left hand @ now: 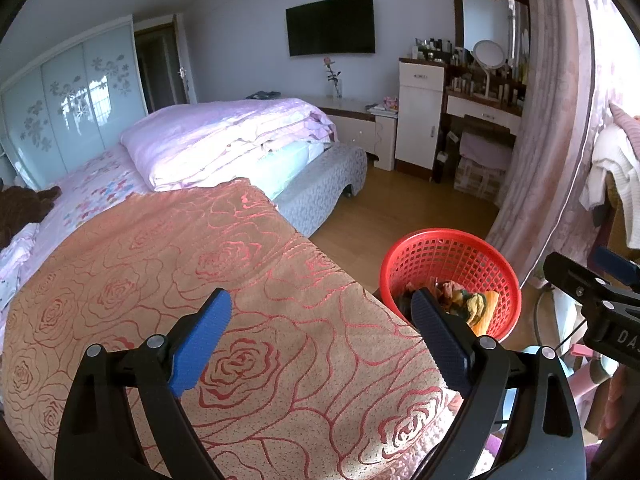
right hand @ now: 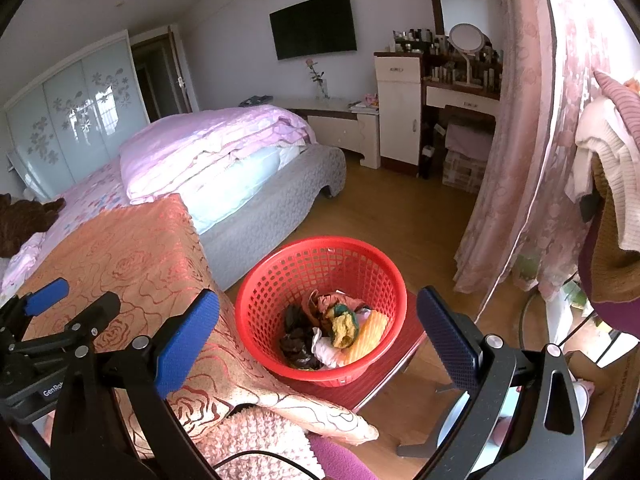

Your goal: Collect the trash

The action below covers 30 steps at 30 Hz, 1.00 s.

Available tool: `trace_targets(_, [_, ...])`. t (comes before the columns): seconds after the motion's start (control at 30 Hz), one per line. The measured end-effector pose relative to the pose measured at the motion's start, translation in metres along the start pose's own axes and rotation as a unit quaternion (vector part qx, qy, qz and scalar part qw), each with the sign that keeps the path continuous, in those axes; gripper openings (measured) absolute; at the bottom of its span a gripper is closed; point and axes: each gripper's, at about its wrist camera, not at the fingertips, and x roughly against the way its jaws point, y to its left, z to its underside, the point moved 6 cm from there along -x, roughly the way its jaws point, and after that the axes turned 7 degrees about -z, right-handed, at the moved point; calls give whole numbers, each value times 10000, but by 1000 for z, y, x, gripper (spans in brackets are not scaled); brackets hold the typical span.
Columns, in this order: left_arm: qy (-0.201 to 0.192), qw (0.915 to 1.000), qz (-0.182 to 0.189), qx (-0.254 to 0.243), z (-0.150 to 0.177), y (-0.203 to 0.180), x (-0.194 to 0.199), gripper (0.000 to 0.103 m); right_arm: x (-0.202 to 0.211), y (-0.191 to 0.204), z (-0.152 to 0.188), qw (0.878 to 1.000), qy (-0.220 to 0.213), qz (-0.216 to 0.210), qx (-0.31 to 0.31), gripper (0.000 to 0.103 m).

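Both tools are hanging released, jaws spread wide and gripping nothing. The left gripper (left hand: 320,336) is hovering over the rose-patterned cover (left hand: 224,272), while the right gripper (right hand: 320,336) is framing the red basket (right hand: 280,280) between its blue pads.

In the right wrist view the basket is sitting at about six o'clock from the centre, on a small red stool (right hand: 408,340), just beside the cover's hanging edge at its nine o'clock. In the left wrist view it is showing at roughly four o'clock, partly hidden behind the right-hand finger.

The trash (right hand: 332,332) is lying bunched in the bottom — dark crumpled scraps on the left, white tissue-like wads at the front, a yellow-and-green wad in the middle, an orange ribbed piece on the right, and a pinkish scrap behind. It looks light and loose, filling only the lowest part of the basket.

No further litter is showing on the cover or on the wooden floor (right hand: 384,216), so the collecting appears largely finished. The risks from here, as I judge them: a low sweep of the right gripper could be catching the rim and tipping the light mesh basket off its stool, or the left gripper could be snagging the cover and dragging it against the basket.
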Motion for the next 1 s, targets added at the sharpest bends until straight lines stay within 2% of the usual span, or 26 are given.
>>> trace_targets(1.0, [1,10000,7,-20,0,0,0,89,0,-2,-3,10000,23,-12,-13,96])
